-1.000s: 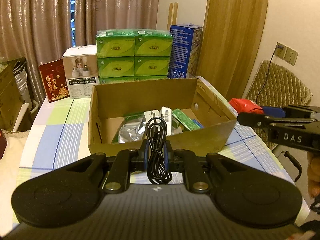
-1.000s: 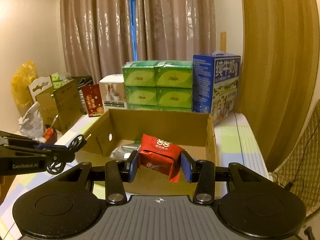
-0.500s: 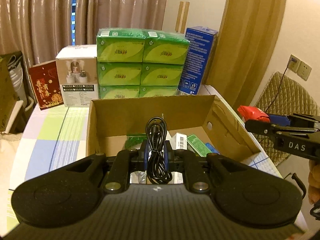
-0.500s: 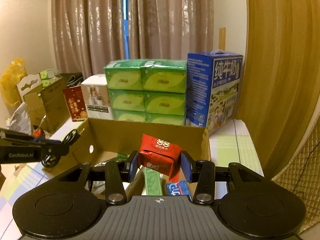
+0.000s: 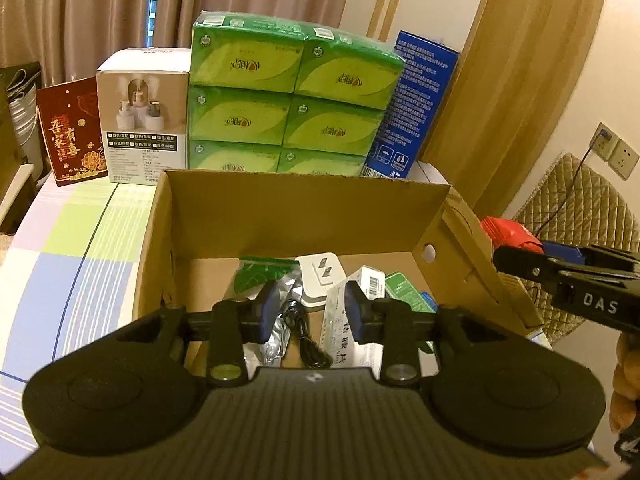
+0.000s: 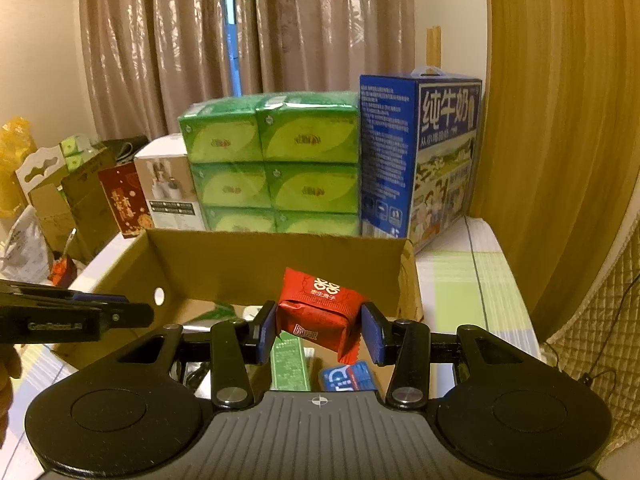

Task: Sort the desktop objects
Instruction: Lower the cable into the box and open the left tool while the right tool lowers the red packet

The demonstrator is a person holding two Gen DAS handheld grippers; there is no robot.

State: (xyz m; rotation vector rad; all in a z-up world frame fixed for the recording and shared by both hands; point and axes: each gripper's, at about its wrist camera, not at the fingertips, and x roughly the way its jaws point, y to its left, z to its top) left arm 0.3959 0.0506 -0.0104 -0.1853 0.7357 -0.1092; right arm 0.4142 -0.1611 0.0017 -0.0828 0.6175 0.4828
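While the open brown cardboard box (image 6: 280,256) sits below both tools, the right gripper (image 6: 318,330) pinches a red foil snack packet (image 6: 320,306) directly above it; the left gripper (image 5: 308,316) gapes empty over the black coiled cable (image 5: 306,334) inside.

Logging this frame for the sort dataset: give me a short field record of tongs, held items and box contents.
left tongs: open, empty, over the cardboard box
right tongs: shut on red packet, above the box's right side
black cable: lying in the box, below the left tongs
other box contents: white adapter, green carton, silver pouch
behind box: green tissue packs, blue milk carton
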